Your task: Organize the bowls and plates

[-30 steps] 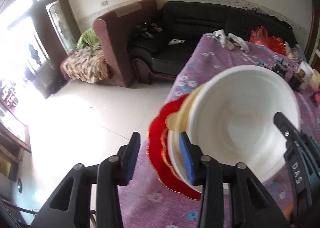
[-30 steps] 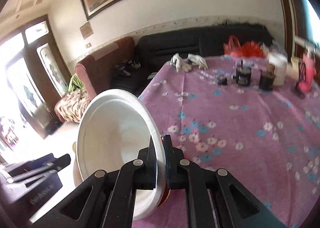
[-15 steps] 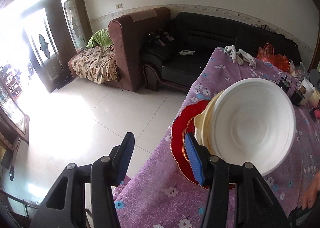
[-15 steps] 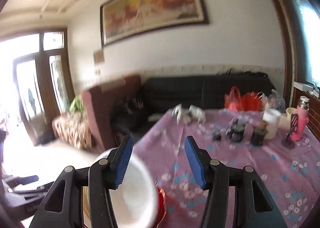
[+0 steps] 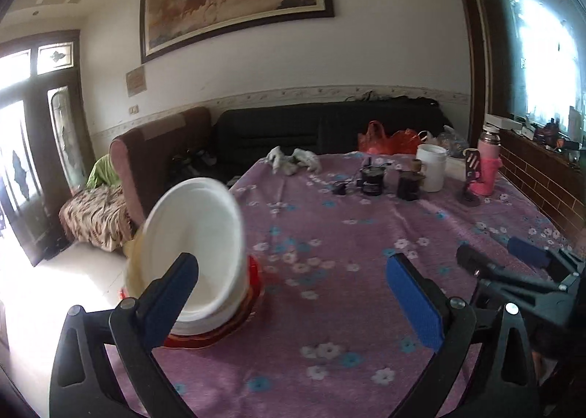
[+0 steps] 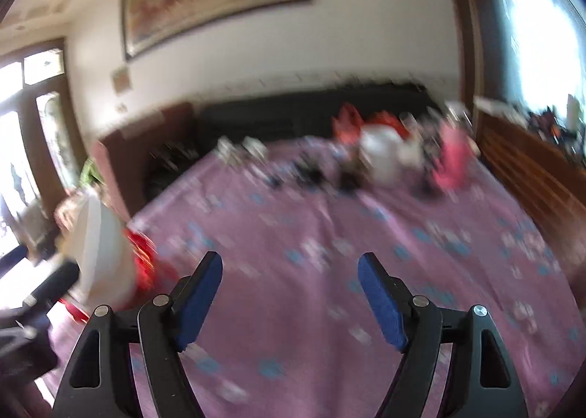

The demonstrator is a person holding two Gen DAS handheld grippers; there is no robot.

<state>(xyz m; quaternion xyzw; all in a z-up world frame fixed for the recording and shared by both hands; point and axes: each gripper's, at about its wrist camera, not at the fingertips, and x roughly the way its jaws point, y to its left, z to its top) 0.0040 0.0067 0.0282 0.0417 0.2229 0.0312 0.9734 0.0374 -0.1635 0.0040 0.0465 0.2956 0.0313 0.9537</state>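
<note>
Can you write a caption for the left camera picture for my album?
White bowl tilts on stacked plates above a red plate, beside the opening, empty left tool over a purple flowered tablecloth.

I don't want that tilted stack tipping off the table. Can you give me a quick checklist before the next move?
1. Left gripper jaws opening, nothing between them: ok.
2. Right gripper jaws opening, nothing between them: ok.
3. White bowl sitting level: not ok, tilted steeply.
4. Red plate lying on the tablecloth: ok.
5. Stack away from the table edge: not ok.
6. Stack settled: cannot tell.
</note>
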